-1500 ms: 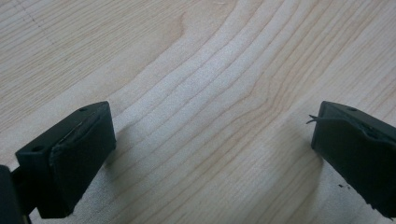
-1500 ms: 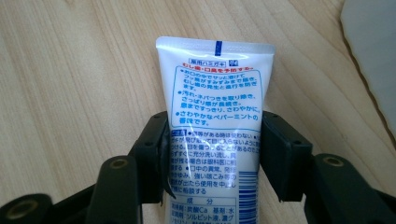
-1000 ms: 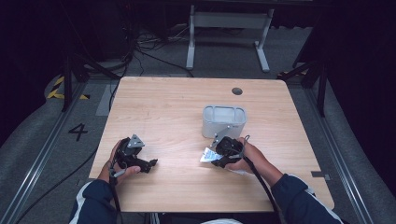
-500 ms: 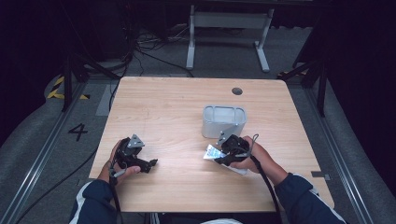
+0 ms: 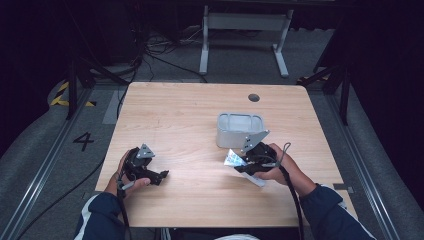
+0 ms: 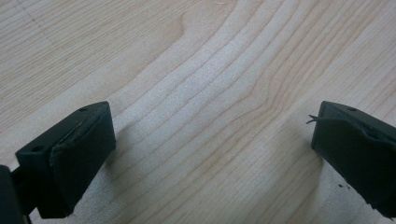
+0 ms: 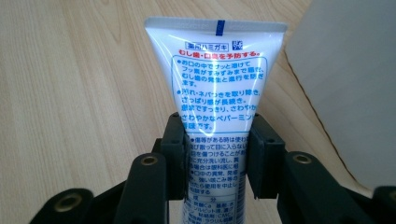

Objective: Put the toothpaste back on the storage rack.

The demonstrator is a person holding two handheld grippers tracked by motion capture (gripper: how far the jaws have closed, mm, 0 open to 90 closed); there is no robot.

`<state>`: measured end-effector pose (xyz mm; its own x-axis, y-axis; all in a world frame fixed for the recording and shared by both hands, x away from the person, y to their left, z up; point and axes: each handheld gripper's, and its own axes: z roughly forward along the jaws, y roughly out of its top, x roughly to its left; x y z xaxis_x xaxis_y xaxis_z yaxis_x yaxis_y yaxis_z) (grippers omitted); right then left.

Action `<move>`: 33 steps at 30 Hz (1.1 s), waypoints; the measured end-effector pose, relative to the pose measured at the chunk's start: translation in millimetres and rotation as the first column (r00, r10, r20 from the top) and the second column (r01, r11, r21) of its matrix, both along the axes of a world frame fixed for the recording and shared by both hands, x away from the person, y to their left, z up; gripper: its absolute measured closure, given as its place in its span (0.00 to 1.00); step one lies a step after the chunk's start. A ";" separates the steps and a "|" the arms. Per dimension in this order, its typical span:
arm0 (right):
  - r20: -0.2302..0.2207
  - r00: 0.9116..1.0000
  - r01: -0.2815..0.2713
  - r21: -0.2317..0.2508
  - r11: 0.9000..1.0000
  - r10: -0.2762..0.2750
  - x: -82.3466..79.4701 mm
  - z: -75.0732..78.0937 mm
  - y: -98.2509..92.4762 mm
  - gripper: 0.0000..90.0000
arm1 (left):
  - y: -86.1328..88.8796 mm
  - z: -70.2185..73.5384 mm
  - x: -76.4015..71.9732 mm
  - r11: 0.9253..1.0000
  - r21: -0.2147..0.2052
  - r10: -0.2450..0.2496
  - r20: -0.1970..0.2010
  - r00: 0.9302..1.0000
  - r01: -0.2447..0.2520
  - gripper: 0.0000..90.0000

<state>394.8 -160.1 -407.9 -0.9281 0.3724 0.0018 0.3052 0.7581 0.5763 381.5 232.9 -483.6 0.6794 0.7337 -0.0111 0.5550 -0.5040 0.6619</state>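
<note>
A white toothpaste tube [image 7: 218,88] with blue and red print is clamped between the jaws of my right gripper [image 7: 217,154], its flat crimped end pointing away from the camera. In the high view the right gripper [image 5: 248,161] sits just in front of a grey plastic bin [image 5: 240,129], with the tube [image 5: 233,158] sticking out to its left and its other end [image 5: 256,180] under the hand. My left gripper [image 5: 159,175] rests on the wooden table [image 5: 190,115] at the front left. Its jaws stand wide apart over bare wood, with one fingertip [image 6: 70,154] at each side.
The grey bin's pale wall [image 7: 345,84] rises close at the right in the right gripper view. A round cable hole [image 5: 254,97] lies in the table behind the bin. A metal stand [image 5: 245,30] and cables are on the floor beyond the table's far edge.
The right gripper with the tube has shifted slightly right and toward the front edge. The left gripper has stayed where it was.
</note>
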 end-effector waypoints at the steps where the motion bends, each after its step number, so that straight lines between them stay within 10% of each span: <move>1: 0.005 1.000 0.003 0.005 1.000 -0.003 -0.2 1.1 -1.4 0.73 | 0.0 0.0 -0.1 1.000 0.000 0.000 -0.001 1.000 0.000 0.00; 33: 0.099 0.994 0.024 0.199 0.980 -0.045 -8.0 44.3 -36.1 0.73 | 0.0 0.1 -0.1 1.000 0.001 0.001 -0.001 1.000 -0.001 0.00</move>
